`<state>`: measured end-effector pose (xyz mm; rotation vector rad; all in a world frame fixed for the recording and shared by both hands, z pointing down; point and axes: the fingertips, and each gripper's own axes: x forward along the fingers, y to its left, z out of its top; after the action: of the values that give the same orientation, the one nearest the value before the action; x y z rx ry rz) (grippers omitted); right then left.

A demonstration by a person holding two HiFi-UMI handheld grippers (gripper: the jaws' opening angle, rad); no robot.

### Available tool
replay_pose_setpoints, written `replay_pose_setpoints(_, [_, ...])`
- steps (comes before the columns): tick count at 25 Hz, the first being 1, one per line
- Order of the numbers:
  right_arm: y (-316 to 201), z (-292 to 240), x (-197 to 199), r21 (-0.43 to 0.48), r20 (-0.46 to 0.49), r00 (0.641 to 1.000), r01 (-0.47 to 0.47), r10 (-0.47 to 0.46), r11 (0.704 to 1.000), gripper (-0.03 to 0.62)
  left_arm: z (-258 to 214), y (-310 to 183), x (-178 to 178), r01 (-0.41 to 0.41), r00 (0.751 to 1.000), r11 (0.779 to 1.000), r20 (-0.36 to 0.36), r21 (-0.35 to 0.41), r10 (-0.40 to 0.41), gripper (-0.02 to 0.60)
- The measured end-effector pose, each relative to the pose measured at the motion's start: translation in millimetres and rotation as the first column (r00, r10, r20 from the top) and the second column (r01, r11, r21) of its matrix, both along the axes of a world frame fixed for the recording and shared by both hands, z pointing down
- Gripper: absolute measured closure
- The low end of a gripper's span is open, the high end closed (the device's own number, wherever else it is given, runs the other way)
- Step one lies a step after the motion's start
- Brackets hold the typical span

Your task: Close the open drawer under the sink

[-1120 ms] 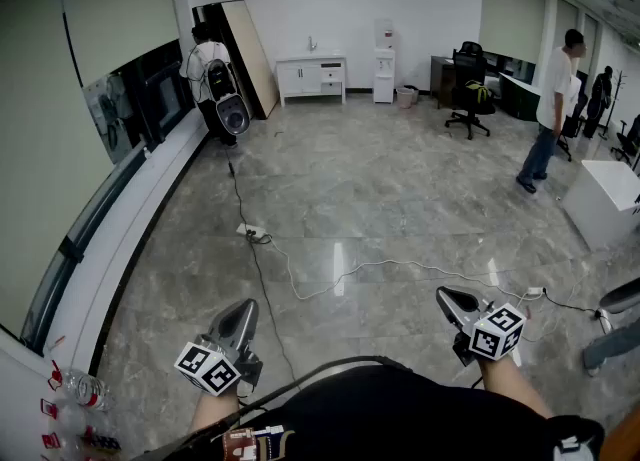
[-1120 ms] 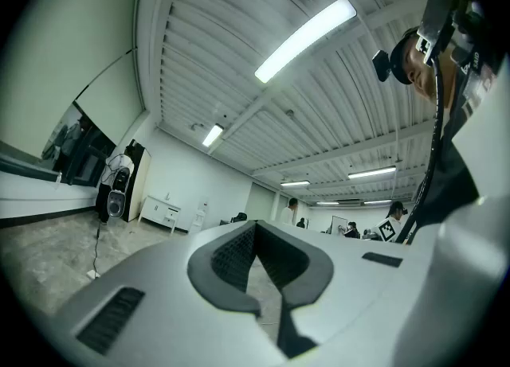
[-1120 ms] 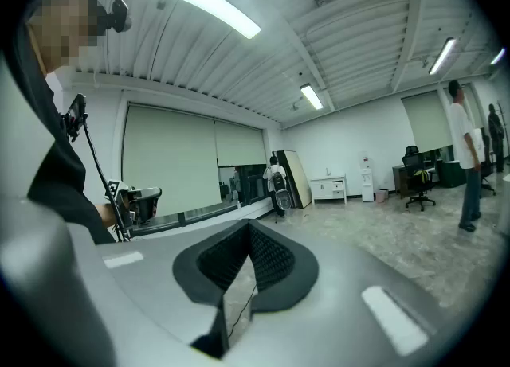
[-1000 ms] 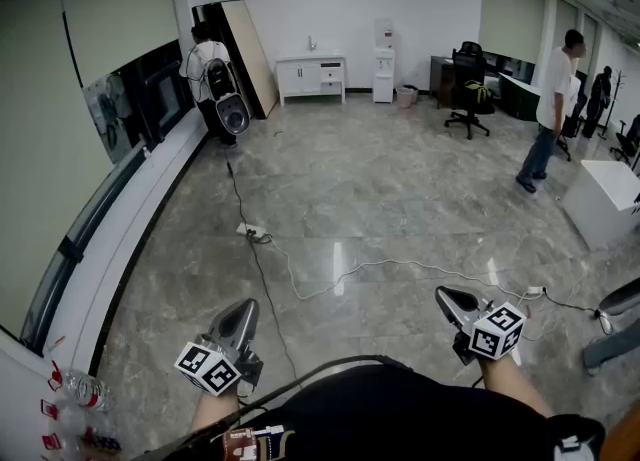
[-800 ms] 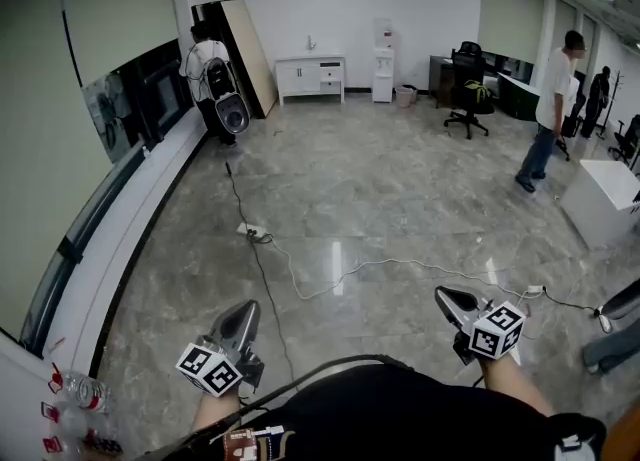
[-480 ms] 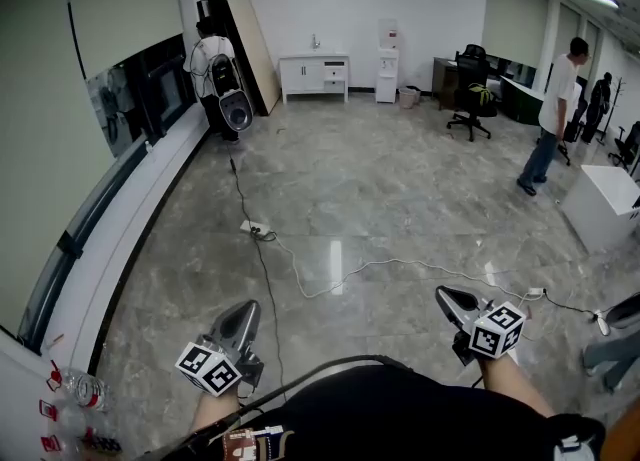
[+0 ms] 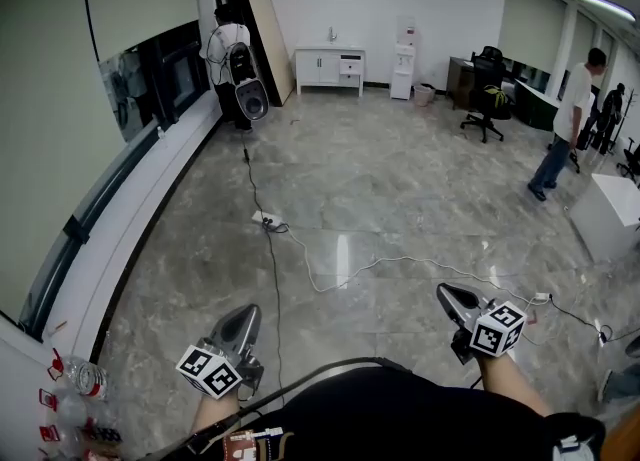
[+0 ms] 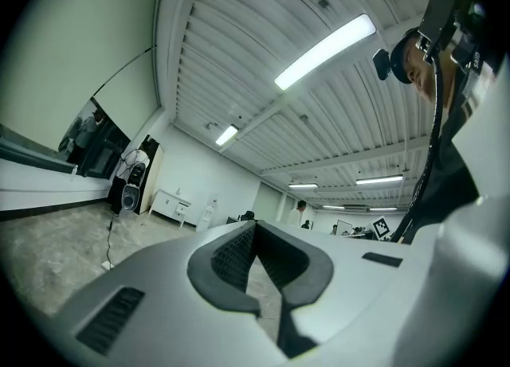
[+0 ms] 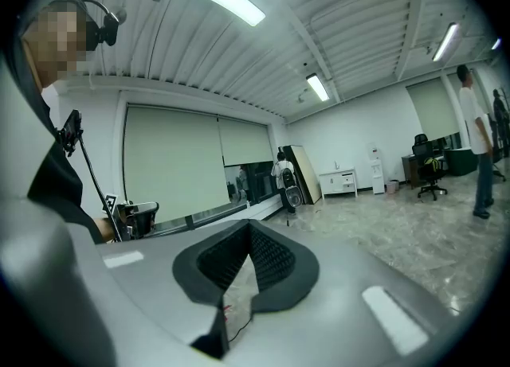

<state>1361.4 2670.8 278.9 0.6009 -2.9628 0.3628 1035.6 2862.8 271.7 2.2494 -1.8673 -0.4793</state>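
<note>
drawer point(image 7: 349, 67) sits in the white sink cabinet point(image 7: 318, 69) against the far wall, well ahead of both your grippers and slightly nearer your left gripper's line. it is too small here to tell how far out it stands.

your left gripper point(image 7: 243, 311) is held low in front of your body, its jaws together at the tips with nothing between them. its marker cube point(image 7: 210, 371) is just behind the jaws. your right gripper point(image 7: 443, 292) is held level with it, well apart to the right. its jaws are closed too and empty, and its marker cube point(image 7: 497, 329) is close by your wrist.

just ahead, between the two grippers, a pale cable point(image 7: 400, 261) winds across the marble floor point(image 7: 400, 179). it starts near a power strip point(image 7: 266, 219) further out from your left gripper. to the left of your left gripper, a plastic bottle point(image 7: 88, 379) lies by the white window ledge point(image 7: 130, 219).

far ahead of your left gripper, a person with a backpack point(image 7: 232, 49) stands beside a speaker point(image 7: 251, 102), left of the cabinet. far ahead of your right gripper are a water dispenser point(image 7: 404, 59) and an office chair point(image 7: 487, 99). further right, another person point(image 7: 570, 119) stands near a white table point(image 7: 610, 214).
</note>
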Motion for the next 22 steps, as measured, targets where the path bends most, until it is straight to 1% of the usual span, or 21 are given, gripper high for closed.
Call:
replay_pose_setpoints(5, [-11, 4, -11, 0.018, -0.012, 1.0, -0.004, 0.004, 1.0, 0.594, 10, -5, -13, 0.015, 1.0, 0.999, -0.002, -0.03, -0.015, 0.584])
replay_pose_setpoints(12, [-55, 15, -10, 0.0, -0.007, 1.0, 0.009, -0.009, 1.0, 0.594, 16, -40, -3, 0.011, 1.0, 0.998, 0.011, -0.058, -0.01, 0.584])
replay_pose_setpoints(16, [-99, 21, -17, 0.005, 0.015, 0.998, 0.063, -0.063, 0.998, 0.594, 9, -76, 4, 0.038, 0.998, 0.998, 0.044, -0.053, -0.035, 0.584])
replay_pose_setpoints(18, [-128, 21, -19, 0.001, 0.018, 0.996, 0.091, -0.091, 0.996, 0.594, 2, -98, 8, 0.066, 0.997, 0.997, 0.042, -0.046, -0.064, 0.584])
replay_pose_setpoints(20, [-160, 19, -17, -0.005, 0.014, 0.993, 0.118, -0.118, 0.993, 0.594, -6, -122, 18, 0.082, 0.996, 0.996, 0.038, -0.038, -0.08, 0.584])
replay_pose_setpoints(22, [-194, 14, -14, 0.012, 0.011, 0.989, 0.15, -0.15, 0.989, 0.594, -15, -149, 30, 0.093, 0.994, 0.995, 0.065, -0.019, -0.092, 0.584])
